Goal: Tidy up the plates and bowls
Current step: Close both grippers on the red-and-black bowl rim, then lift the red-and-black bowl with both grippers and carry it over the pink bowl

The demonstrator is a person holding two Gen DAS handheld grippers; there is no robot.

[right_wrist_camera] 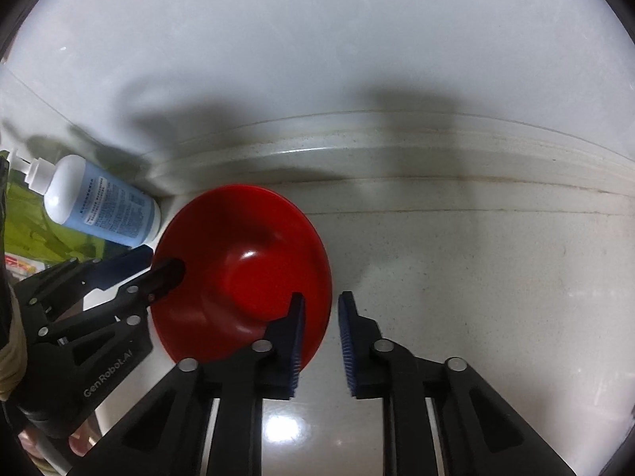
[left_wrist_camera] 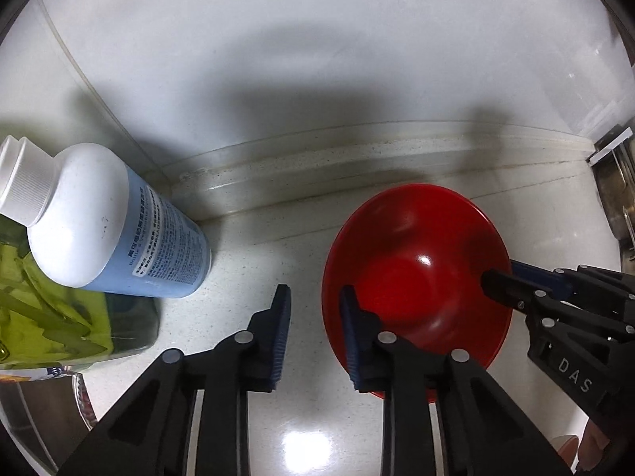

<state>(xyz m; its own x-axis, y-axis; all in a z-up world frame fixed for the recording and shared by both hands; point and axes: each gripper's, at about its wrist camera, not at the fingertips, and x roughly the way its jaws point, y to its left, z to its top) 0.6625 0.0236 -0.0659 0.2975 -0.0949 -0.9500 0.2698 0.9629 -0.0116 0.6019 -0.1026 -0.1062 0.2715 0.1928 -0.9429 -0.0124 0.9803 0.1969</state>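
Two-handed grasp of a red bowl (left_wrist_camera: 416,277). The bowl stood upright on the pale speckled table (left_wrist_camera: 254,273), near the wall joint. We saw the left hand-held gripper (left_wrist_camera: 315,293) clenched on the bowl's left rim, one finger inside and one outside. The right hand-held gripper (right_wrist_camera: 321,297) was clamped likewise on the opposite rim. A white bottle with a blue label (left_wrist_camera: 119,230) stood apart to the left, just beside a green packet (left_wrist_camera: 39,317).

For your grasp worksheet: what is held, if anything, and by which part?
The red bowl: left gripper and right gripper pinch opposite sides of its rim.
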